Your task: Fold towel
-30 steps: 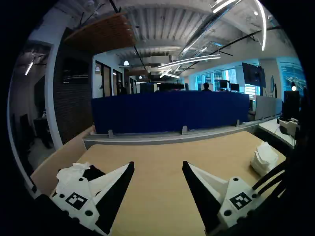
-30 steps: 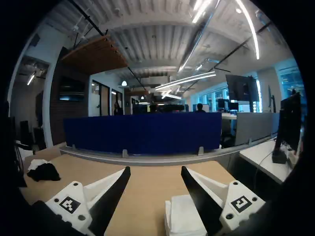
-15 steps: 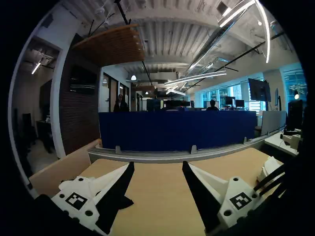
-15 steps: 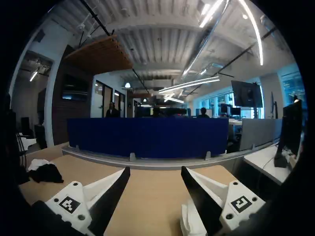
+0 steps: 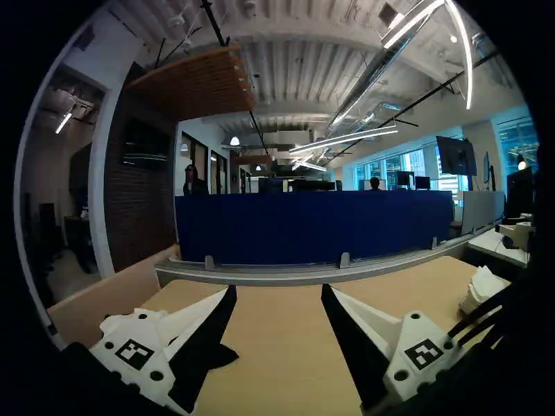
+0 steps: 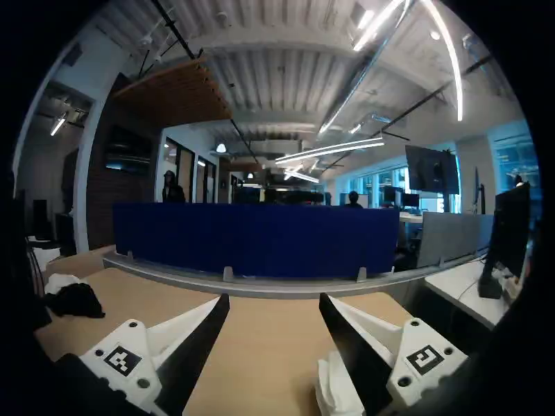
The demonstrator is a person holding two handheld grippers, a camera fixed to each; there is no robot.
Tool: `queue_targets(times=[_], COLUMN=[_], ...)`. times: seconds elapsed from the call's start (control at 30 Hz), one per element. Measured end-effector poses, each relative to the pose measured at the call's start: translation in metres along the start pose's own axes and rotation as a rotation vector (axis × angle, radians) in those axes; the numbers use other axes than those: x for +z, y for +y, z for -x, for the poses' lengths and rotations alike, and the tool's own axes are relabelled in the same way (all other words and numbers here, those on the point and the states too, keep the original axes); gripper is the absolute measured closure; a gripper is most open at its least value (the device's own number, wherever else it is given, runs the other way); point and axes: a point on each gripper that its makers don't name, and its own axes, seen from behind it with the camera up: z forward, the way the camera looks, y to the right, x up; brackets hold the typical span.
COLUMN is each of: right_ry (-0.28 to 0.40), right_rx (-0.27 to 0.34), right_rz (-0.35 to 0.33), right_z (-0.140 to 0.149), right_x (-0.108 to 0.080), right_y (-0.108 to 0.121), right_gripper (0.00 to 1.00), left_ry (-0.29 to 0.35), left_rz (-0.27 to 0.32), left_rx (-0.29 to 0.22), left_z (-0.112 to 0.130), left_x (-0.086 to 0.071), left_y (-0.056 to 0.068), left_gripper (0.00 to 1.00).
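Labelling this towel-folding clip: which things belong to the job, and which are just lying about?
Job: left gripper, right gripper, both open; stacked white towels; crumpled black cloth, probably still to fold; table.
Lying about: blue partition, monitor.

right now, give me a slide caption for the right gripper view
Open right gripper poised above a wooden table, white towel by its finger, dark cloth at far left, blue partition behind

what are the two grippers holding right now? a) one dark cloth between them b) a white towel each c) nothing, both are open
c: the left gripper and the right gripper both stand wide open and empty above the table.
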Motion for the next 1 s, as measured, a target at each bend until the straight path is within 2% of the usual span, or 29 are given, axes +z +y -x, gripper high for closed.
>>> queue_targets(times=[0.23,0.57,1.0], right_ry=[0.005,0.005,0.007], right_rx=[-0.019,-0.008,-0.015], right_rz=[0.002,0.005,0.003], right_z=[0.019,0.040,0.058], right_x=[0.001,0.004,0.013], right_y=[-0.008,-0.015,-0.013], right_gripper=[0.00,0.00,0.00], left_ry=[0.012,0.058,0.072], left_rz=[0.013,0.016,-0.006], left_rx=[0.011,0.036,0.051], left_z=[0.037,0.071,0.122], left_x=[0.006,0.017,0.013], left_y=[0.006,0.010,-0.008], left_gripper=[0.10,0.10,0.10])
